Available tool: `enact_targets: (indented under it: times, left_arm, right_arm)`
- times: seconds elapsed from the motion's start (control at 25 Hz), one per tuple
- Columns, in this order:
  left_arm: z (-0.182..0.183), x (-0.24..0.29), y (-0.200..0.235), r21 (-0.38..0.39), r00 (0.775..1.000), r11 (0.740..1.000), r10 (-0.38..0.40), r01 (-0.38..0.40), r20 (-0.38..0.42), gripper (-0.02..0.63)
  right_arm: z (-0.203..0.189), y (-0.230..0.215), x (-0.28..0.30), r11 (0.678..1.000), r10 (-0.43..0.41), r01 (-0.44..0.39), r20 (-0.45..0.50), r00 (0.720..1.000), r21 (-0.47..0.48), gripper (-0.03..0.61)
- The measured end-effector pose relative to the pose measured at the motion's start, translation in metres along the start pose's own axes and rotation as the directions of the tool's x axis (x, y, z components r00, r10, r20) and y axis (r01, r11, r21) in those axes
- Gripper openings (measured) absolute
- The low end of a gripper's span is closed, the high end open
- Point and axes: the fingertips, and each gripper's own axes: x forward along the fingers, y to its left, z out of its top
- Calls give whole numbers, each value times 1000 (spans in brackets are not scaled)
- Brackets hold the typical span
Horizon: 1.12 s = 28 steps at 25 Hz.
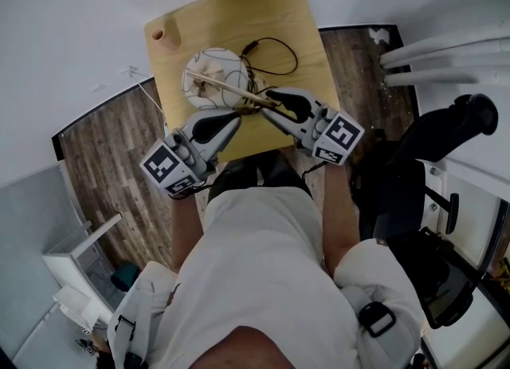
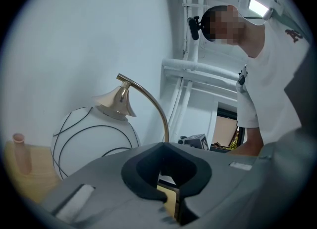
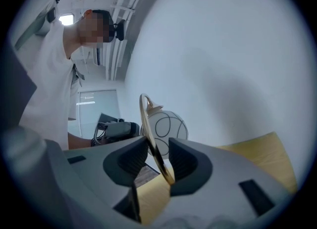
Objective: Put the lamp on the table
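The lamp has a white globe shade (image 1: pixel 213 79) with black lines and a curved brass arm (image 1: pixel 235 88). It stands on the small wooden table (image 1: pixel 239 17) near the front edge. In the left gripper view the arm (image 2: pixel 153 102) rises just beyond the jaw tips and the shade (image 2: pixel 94 139) hangs to the left. My left gripper (image 1: pixel 237 118) (image 2: pixel 166 146) is shut at the lamp's foot. A brass-coloured edge shows in its slit, and I cannot tell whether it is gripped. My right gripper (image 1: pixel 268 100) (image 3: pixel 158 146) is open, with the arm (image 3: pixel 148 134) running between its jaws and leaning on the right one.
A small pink cup (image 1: pixel 162 37) stands at the table's far left corner. The lamp's black cable (image 1: pixel 283 45) loops over the tabletop. A black office chair (image 1: pixel 446 144) is at the right, a white cabinet (image 1: pixel 76 268) at the lower left. White walls are close behind.
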Motion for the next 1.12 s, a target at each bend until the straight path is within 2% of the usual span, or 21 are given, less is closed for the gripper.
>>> enact_targets:
  times: [0.6, 0.96, 1.12]
  left_arm:
    - [11, -8, -3, 17, 1000, 1000, -2, 2, 14, 0]
    - [26, -13, -11, 45, 999, 999, -7, 5, 31, 0]
    - [42, -14, -12, 65, 999, 998, 7, -11, 49, 0]
  right_arm:
    - [22, 17, -14, 996, -14, 12, -13, 1000, -86, 127]
    - [53, 30, -21, 987, -36, 40, 27, 999, -153, 0]
    - [79, 44, -16, 982, -4, 14, 54, 999, -189, 0]
